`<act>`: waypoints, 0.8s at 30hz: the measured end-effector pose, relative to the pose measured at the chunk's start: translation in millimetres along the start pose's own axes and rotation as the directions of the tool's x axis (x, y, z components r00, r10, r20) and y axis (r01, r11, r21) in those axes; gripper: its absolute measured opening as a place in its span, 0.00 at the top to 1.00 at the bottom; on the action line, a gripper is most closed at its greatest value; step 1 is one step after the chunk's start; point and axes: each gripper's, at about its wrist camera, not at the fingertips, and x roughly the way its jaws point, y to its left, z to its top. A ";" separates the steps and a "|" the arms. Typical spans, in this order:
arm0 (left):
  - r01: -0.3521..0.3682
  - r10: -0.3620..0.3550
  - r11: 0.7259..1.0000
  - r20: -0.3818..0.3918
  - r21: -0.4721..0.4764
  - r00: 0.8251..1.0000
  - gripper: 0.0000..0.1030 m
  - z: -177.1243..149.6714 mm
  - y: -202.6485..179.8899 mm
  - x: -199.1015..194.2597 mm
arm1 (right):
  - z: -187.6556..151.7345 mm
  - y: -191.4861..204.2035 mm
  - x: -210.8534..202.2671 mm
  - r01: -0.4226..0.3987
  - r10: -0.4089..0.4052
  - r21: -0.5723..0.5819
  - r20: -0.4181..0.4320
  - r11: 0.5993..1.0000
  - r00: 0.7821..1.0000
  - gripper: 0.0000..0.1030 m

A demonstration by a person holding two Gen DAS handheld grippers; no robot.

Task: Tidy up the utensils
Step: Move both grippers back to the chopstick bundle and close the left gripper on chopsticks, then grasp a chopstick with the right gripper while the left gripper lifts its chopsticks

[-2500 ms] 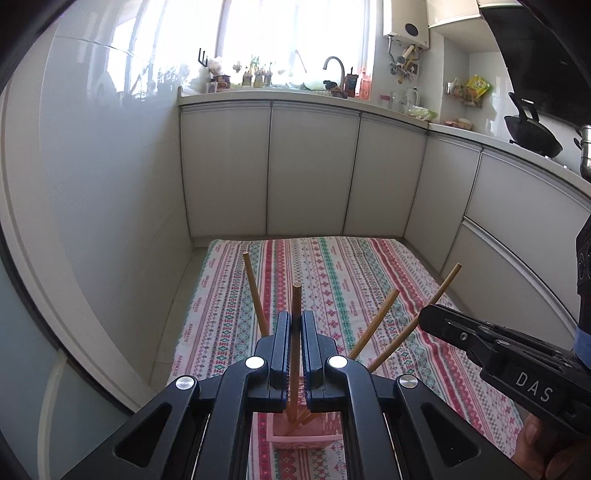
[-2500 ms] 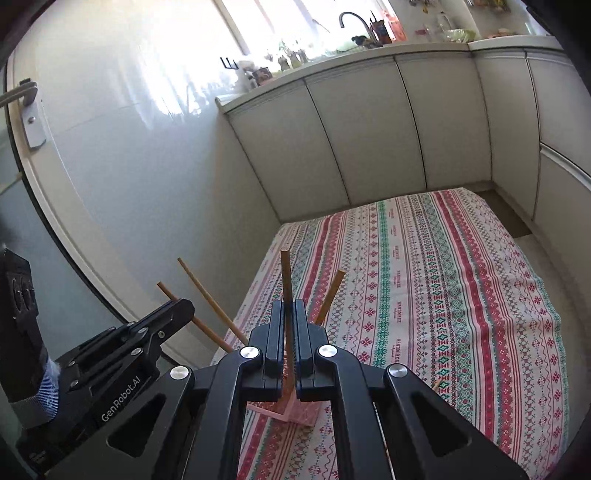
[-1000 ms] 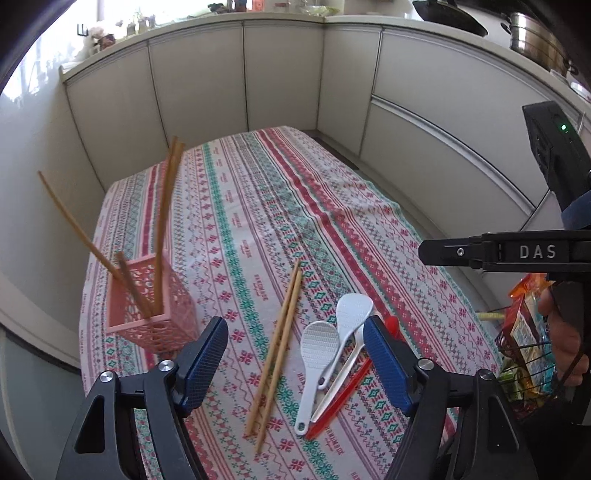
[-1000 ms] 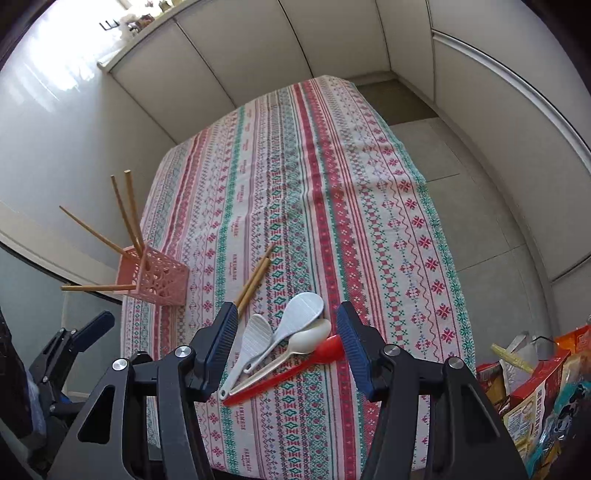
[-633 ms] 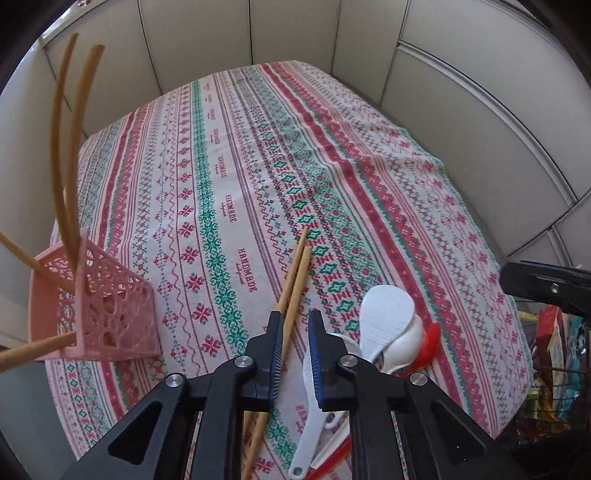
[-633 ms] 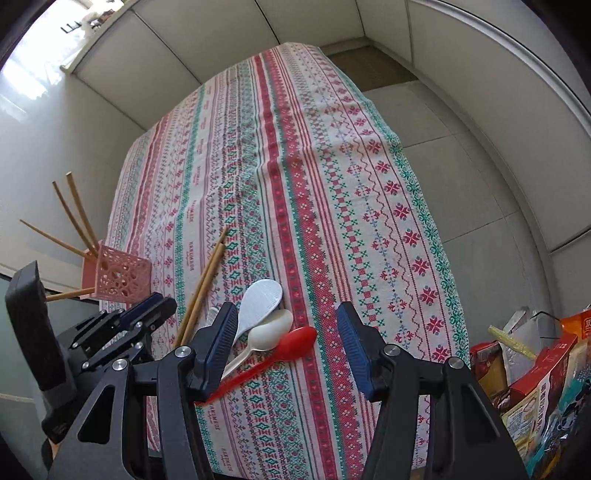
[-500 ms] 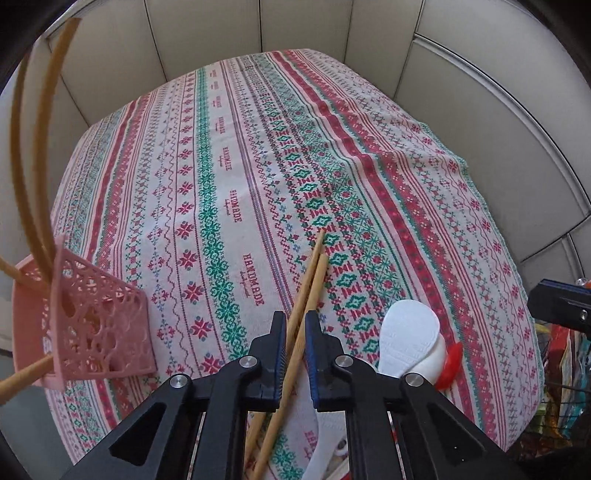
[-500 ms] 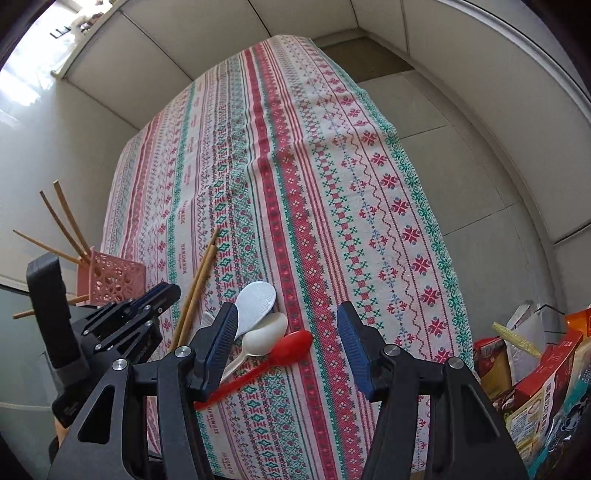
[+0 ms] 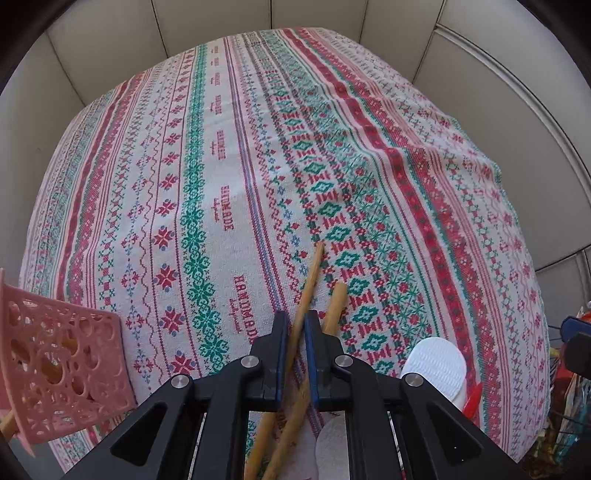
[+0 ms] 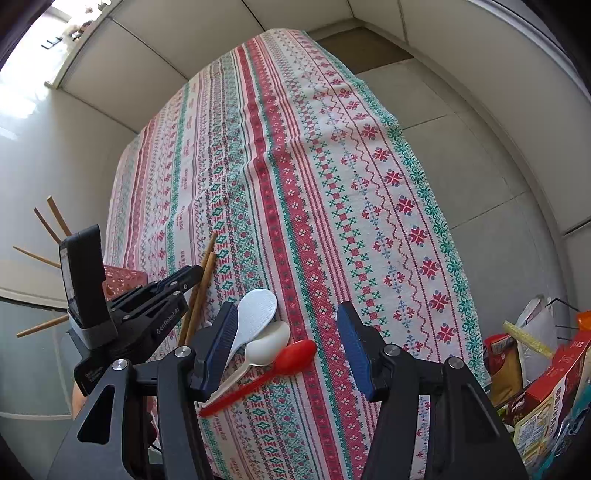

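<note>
My left gripper (image 9: 294,325) is shut on one wooden chopstick (image 9: 309,280); a second chopstick (image 9: 334,304) lies beside it on the patterned tablecloth (image 9: 221,166). The pink perforated holder (image 9: 55,373) stands at the left with several chopsticks in it. In the right wrist view the left gripper (image 10: 192,275) sits over the chopstick pair (image 10: 201,284). My right gripper (image 10: 284,339) is open and empty above a white rice paddle (image 10: 255,308), a white spoon (image 10: 267,341) and a red spoon (image 10: 291,358).
The table's right edge drops to a tiled floor (image 10: 480,166). Snack boxes and bags (image 10: 535,387) stand at the lower right. Cabinet fronts (image 9: 332,22) line the far side. The pink holder (image 10: 122,278) sits near the table's left edge.
My left gripper has closed around one chopstick on the cloth and come lower over it. My right gripper stays open, drifting slightly closer to the spoons.
</note>
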 end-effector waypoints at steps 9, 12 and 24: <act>-0.002 0.002 1.000 -0.004 0.030 1.000 0.95 -13.8 1.6 -14.3 | -1.0 -2.3 7.2 0.013 -0.013 0.014 -0.021 1.000 1.000 0.43; 0.015 -0.016 0.999 0.019 0.050 1.000 0.95 -25.0 4.4 -33.9 | 0.0 2.5 14.1 0.005 -0.004 0.019 -0.034 1.000 0.999 0.43; 0.086 -0.098 0.988 0.087 0.131 0.991 0.95 -83.6 19.7 -97.0 | 2.1 62.6 62.3 -0.036 0.031 -0.045 -0.107 0.998 0.994 0.46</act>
